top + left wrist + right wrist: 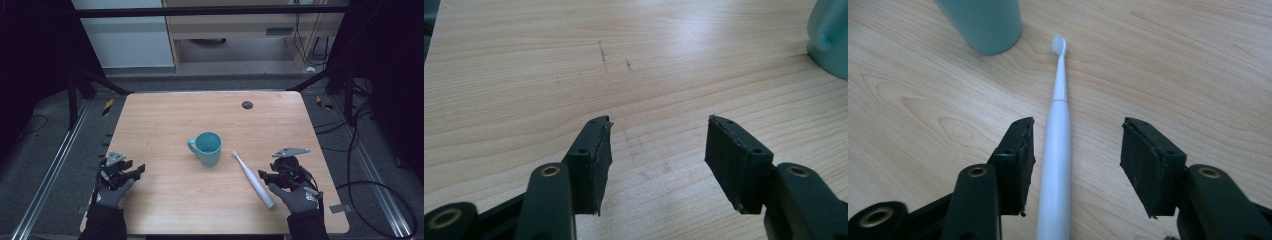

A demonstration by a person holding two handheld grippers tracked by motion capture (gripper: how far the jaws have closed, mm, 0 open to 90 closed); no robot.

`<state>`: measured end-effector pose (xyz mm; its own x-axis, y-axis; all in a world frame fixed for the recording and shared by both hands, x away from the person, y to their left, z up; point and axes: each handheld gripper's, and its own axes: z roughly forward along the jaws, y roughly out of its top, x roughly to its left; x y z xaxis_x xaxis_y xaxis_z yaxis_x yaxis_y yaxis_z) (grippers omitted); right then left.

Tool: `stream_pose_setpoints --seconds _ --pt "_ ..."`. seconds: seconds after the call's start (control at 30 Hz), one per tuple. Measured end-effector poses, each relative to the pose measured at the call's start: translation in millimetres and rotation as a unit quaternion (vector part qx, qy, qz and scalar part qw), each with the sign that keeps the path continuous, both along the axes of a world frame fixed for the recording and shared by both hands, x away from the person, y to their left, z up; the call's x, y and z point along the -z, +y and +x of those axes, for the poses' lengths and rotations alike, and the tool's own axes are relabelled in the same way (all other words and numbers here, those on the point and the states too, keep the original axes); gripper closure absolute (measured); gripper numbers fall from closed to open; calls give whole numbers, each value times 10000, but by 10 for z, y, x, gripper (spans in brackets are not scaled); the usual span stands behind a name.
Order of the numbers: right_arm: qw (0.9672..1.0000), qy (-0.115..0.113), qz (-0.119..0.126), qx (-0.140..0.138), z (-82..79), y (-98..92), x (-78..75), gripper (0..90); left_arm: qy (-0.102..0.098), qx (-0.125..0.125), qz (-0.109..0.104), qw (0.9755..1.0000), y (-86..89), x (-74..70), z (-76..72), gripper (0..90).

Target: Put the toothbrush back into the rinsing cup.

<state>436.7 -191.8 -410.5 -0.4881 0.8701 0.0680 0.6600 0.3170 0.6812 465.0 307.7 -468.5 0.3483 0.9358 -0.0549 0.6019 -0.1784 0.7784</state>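
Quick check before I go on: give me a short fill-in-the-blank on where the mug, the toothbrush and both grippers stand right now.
1. The teal mug stands upright with its handle toward the person's ____ side.
2. The white toothbrush lies flat, its ____ end nearest the mug.
3. The right gripper is open, and between its fingers lies the ____.
4. The left gripper is open, with only bare ____ between its fingers.

Missing words: left; bristle; toothbrush; table

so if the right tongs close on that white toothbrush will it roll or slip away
The toothbrush looks rigid, round and smooth, so it could roll sideways if nudged, or slip in the grip. It lies flat on the table, off-centre between the open right tongs, near one jaw, so that jaw would probably push it first.
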Motion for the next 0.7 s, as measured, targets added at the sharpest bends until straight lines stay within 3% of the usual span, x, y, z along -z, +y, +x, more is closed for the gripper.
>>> stream_pose_setpoints --seconds 0.27,0.53,0.7 --pt "9978 599 -270 -82 137 130 32 439 27 12 3 10000 -2 6 8 429" --pt "9945 914 -484 -178 228 237 116 473 57 42 16 10000 -8 13 19 426" --pt "9907 1118 -740 -242 301 322 196 494 69 38 12 10000 -5 15 23 426"
